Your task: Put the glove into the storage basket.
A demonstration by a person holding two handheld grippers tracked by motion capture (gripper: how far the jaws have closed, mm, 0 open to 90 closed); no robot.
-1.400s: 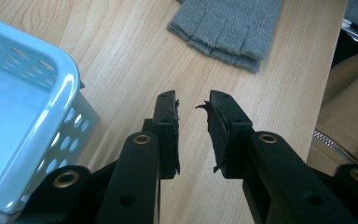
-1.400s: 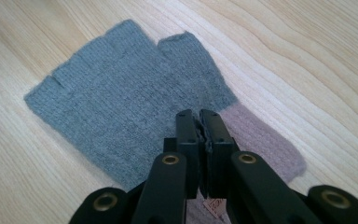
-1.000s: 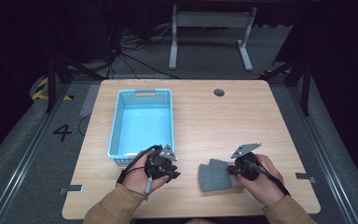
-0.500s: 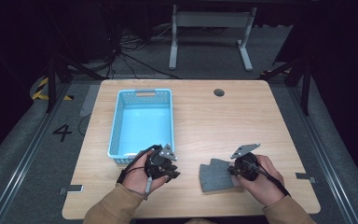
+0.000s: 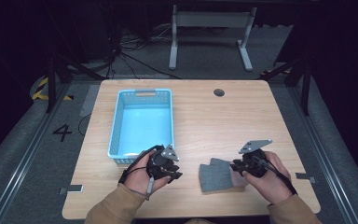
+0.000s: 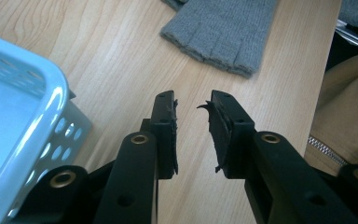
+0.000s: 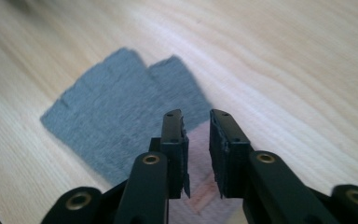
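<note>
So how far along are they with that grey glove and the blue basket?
Looks like an early stage. The light blue plastic basket holds nothing, so nothing looks packed so far. In hand: the right gripper hovers over the grey knitted fingerless glove lying flat on the wooden table, its jaws just opening, nothing pinched between them. The left gripper waits beside the basket, jaws slightly apart. Probably left: gripping the glove and moving it into the basket.

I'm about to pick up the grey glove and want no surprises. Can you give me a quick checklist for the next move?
1. Right gripper jaws apart, just been opening, nothing between: ok.
2. Right gripper over the grey glove: ok.
3. Left gripper jaws slightly apart, empty: ok.
4. Glove lies flat on the table: ok.
5. Blue basket apart from the glove: ok.
6. Pink patch beneath the right jaws, what it is: cannot tell.
</note>
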